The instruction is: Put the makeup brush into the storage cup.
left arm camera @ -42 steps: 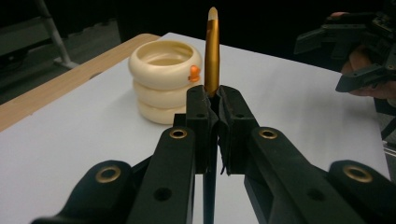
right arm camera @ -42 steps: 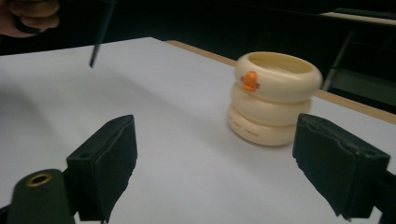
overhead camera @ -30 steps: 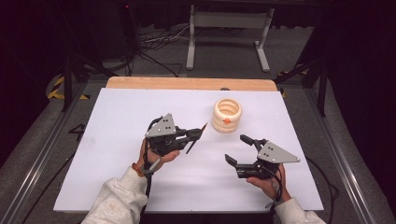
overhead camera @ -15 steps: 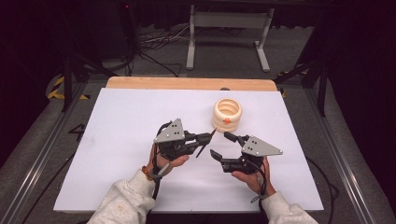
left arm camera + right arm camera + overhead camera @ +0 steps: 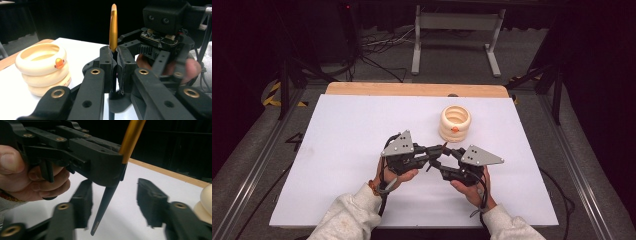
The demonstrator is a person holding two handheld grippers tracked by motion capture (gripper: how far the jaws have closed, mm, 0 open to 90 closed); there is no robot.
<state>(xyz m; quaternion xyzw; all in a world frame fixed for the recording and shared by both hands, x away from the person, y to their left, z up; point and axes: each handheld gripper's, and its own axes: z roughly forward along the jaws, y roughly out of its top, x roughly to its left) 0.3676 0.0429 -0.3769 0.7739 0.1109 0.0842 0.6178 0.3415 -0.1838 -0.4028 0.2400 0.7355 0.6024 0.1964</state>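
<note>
A slim brush with a gold ferrule [image 5: 113,30] and a black tapered handle [image 5: 105,202] is clamped in my left gripper [image 5: 432,151], which is shut on it near the ferrule. In the left gripper view the gold end rises upright from the jaws [image 5: 116,56]. My right gripper [image 5: 440,162] faces it from the right. Its jaws [image 5: 115,192] have just been closing and stand either side of the hanging handle without touching it. A cream stack of rings [image 5: 455,122] with an orange dot stands on the table behind both grippers.
The white table top [image 5: 352,130] has a wooden strip [image 5: 412,89] along its far edge. Behind the table a metal stand [image 5: 454,30] and cables lie on the dark floor. Metal rails run along both sides.
My right hand has moved left to meet the left gripper, and its jaws have narrowed around the brush handle. The left gripper has kept its hold and barely moved.
</note>
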